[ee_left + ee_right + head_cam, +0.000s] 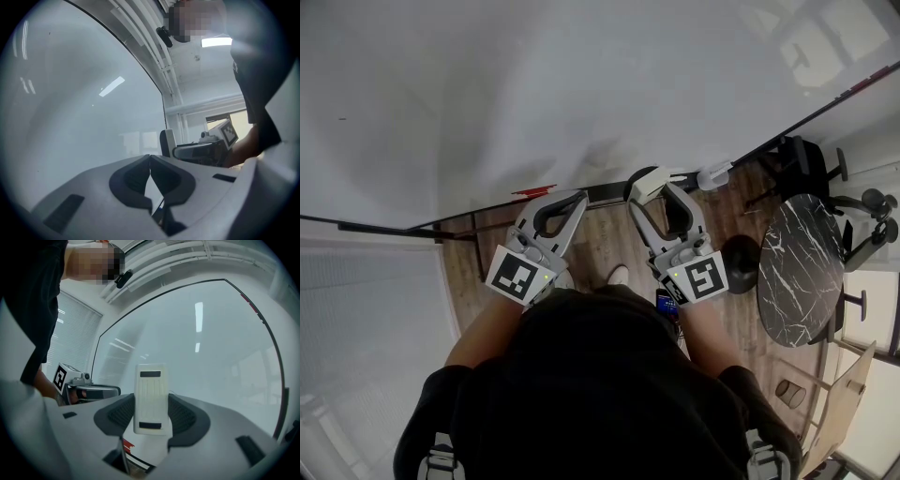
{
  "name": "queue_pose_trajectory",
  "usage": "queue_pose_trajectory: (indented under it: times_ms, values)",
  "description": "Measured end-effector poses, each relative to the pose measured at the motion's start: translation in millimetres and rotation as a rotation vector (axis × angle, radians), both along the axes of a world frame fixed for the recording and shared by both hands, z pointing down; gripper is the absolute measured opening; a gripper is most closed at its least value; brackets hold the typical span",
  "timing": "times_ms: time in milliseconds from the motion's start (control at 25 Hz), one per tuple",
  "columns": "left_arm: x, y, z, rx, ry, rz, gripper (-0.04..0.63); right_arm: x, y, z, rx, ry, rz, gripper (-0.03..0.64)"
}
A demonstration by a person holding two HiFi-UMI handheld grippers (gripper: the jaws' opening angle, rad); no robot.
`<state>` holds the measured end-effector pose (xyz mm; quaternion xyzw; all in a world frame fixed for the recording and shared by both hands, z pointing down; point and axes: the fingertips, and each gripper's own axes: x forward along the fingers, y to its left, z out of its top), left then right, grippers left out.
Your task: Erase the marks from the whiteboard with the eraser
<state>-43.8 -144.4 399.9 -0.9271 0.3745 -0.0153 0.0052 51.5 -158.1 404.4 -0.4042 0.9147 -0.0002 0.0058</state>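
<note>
The eraser (151, 399), a pale block with two dark slots on its back, stands upright between the fingers (183, 414) of the right gripper (151, 405). The dark pads press it from 9 and 3 o'clock, so this gripper is clenched on it. In the head view the eraser (648, 184) sits at the tip of the right gripper (653, 192), near the lower edge of the whiteboard (534, 94). I cannot tell if it touches the board.

The whiteboard fills the upper part of the head view and looks almost clean, with only a tiny dark speck (341, 118) at 10 o'clock. A red object (534, 190) lies at the board's bottom edge, at 9 o'clock from the eraser.

The left gripper (573, 199) is just beside the right one, at its 9 o'clock. In the left gripper view its fingers (136, 178) are pressed together with nothing between them.

At 3 o'clock from the right gripper there is a round marble tabletop (802, 272) on the wooden floor (600, 239), and a black chair (802, 164) at 2 o'clock.
</note>
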Motion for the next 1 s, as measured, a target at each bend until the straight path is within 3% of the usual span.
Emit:
queue_pose_trajectory:
  times_ms: [1000]
  values:
    - [1.5,-4.0,-0.8,0.002,-0.005,0.005,0.005,2.3,-2.1,3.0,-0.004,0.007,0.013,0.222]
